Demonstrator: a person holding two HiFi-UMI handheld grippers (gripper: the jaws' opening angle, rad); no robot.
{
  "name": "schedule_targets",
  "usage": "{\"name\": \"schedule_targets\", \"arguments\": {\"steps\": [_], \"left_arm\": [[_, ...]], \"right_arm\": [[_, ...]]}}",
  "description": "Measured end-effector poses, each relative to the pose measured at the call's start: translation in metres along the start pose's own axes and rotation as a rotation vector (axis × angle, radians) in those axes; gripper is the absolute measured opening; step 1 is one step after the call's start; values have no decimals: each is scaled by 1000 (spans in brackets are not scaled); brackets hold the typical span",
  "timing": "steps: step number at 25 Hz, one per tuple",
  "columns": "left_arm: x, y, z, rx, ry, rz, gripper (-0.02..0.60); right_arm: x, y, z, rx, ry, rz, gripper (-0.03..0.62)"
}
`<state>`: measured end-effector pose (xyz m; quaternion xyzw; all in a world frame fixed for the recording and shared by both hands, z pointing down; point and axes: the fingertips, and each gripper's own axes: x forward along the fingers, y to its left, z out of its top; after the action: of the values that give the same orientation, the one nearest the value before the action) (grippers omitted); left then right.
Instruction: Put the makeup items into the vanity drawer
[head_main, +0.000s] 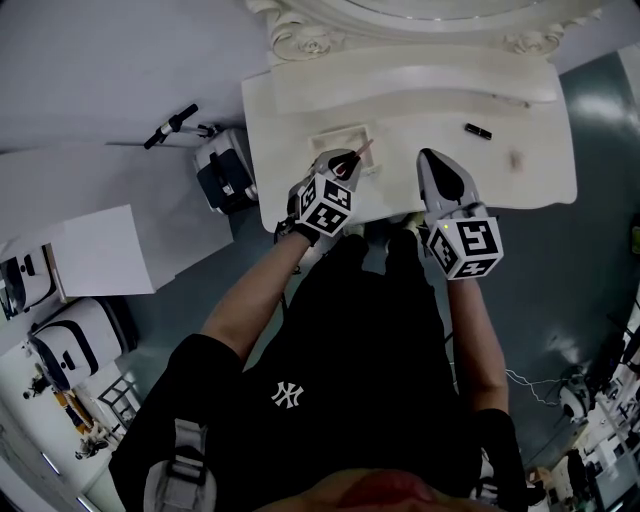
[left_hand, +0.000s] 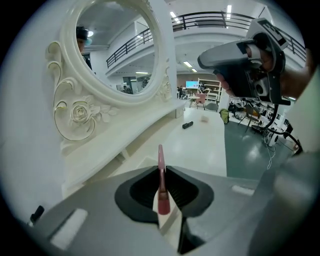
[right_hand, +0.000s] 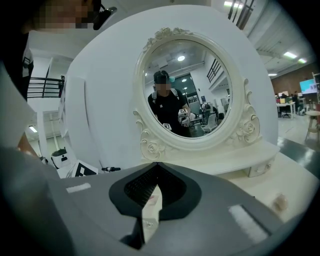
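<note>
In the head view my left gripper (head_main: 340, 168) is shut on a thin pink makeup pencil (head_main: 357, 154), its tip over the small open drawer (head_main: 338, 137) in the cream vanity (head_main: 520, 185). The left gripper view shows the pencil (left_hand: 160, 175) clamped upright between the jaws of the left gripper (left_hand: 161, 187). To the right, low over the vanity top, my right gripper (head_main: 440, 172) is shut with nothing in it, as the right gripper view confirms for the right gripper (right_hand: 157, 165). A black tube (head_main: 478, 131) (left_hand: 187, 125) and a small pale item (head_main: 516, 158) (left_hand: 204, 119) lie on the vanity top.
An oval mirror (right_hand: 182, 85) in a carved frame rises behind the raised back shelf (head_main: 400, 85). On the floor at the left stand a black-and-white case (head_main: 225, 172), a white board (head_main: 100, 250) and more cases (head_main: 75, 340). Cables lie at the right (head_main: 540, 385).
</note>
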<state>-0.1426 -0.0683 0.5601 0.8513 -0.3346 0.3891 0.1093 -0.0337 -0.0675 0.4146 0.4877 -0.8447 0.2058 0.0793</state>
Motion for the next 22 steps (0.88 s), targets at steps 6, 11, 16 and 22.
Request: {"name": "schedule_targets", "arguments": {"steps": [6, 11, 16, 22], "left_arm": [[8, 8, -17, 23, 20, -24, 46], [15, 10, -24, 41, 26, -47, 48], [15, 11, -25, 47, 20, -59, 66], [6, 18, -7, 45, -38, -33, 64]], "right_arm": [[2, 8, -3, -1, 6, -30, 21], [1, 10, -7, 3, 12, -60, 21], [1, 12, -8, 5, 10, -79, 21], [1, 13, -6, 5, 0, -95, 21]]}}
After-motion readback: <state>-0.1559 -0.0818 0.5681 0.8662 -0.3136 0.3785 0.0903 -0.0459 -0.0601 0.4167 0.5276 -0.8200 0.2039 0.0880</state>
